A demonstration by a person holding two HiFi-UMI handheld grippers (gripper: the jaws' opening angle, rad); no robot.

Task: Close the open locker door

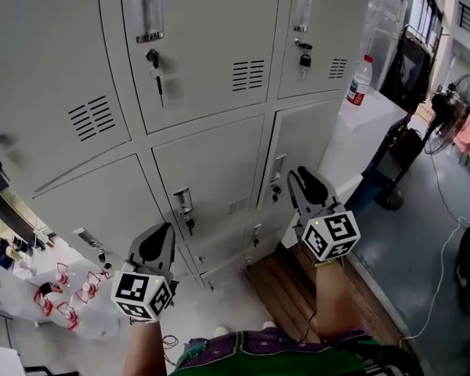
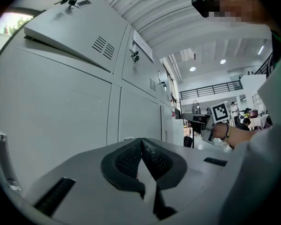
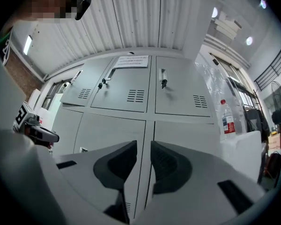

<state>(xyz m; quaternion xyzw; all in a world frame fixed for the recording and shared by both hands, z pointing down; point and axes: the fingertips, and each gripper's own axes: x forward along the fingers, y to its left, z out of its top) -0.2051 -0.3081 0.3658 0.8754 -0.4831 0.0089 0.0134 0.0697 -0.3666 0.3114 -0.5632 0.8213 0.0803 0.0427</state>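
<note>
A bank of grey lockers (image 1: 211, 163) fills the head view. Its upper-left door (image 1: 55, 92), with vent slots and keys in its lock, stands slightly ajar; in the left gripper view that door (image 2: 70, 32) juts out from the flat locker fronts. My left gripper (image 1: 163, 229) is held low in front of the lower-left locker, apart from the door, jaws shut on nothing (image 2: 141, 156). My right gripper (image 1: 298, 175) points at the lower middle doors, its jaws (image 3: 140, 161) a narrow gap apart with nothing between them.
A water bottle (image 1: 359, 81) stands on a white box (image 1: 368, 128) right of the lockers. A floor fan (image 1: 446, 108) and cables lie further right. A wooden pallet (image 1: 286, 288) sits at the lockers' foot. Red-and-white items (image 1: 63, 292) lie on a surface at the left.
</note>
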